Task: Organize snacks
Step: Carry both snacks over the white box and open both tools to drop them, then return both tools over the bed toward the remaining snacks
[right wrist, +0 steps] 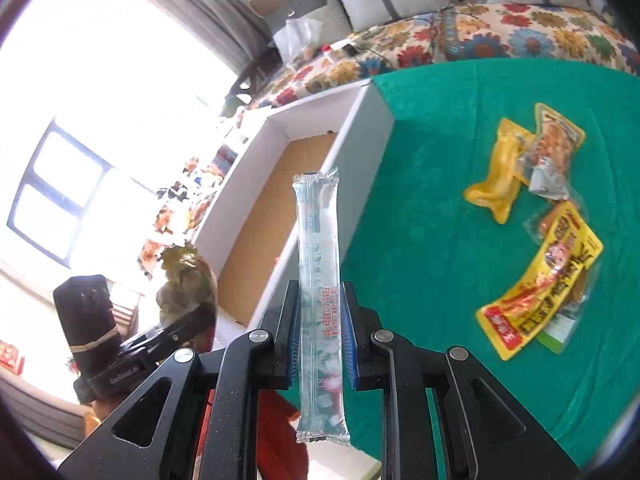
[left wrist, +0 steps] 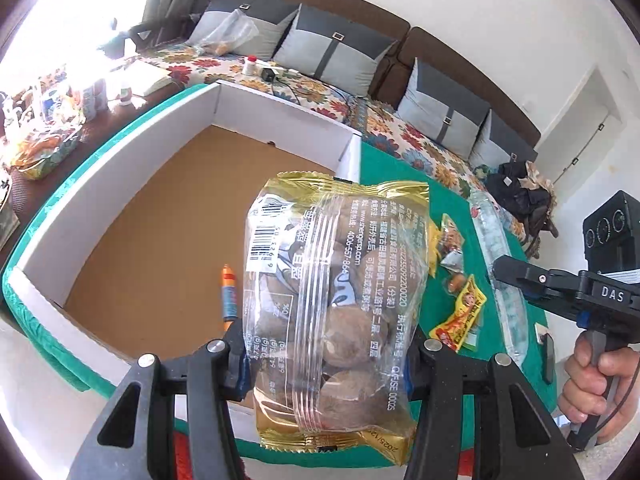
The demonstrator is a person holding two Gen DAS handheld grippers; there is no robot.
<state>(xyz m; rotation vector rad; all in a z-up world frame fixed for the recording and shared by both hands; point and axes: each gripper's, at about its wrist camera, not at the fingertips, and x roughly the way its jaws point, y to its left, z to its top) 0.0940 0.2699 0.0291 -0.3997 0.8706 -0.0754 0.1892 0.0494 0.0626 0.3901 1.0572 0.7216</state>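
left wrist view: the left gripper (left wrist: 328, 364) sits at the bottom centre of the frame, its jaws clamped on a clear and gold snack bag (left wrist: 336, 304) of round brown pieces. the bag stands up from the jaws toward the middle of the frame, in front of the white-walled box (left wrist: 120, 184) with a brown floor, where an orange tube (left wrist: 229, 296) lies. at the right edge the right gripper (left wrist: 500, 270) points left, a hand (left wrist: 592, 384) wrapped around its handle. yellow packets (left wrist: 460, 316) lie on the green cloth (left wrist: 396, 168) between the two.

right wrist view: the right gripper (right wrist: 322, 344), at bottom centre, is clenched on a long clear stick pack (right wrist: 320, 280), which stands upright from the jaws against the box wall (right wrist: 320, 184). the yellow packets (right wrist: 540, 276) lie on the cloth at right, well apart. the left gripper (right wrist: 188, 320) shows at lower left with its bag.
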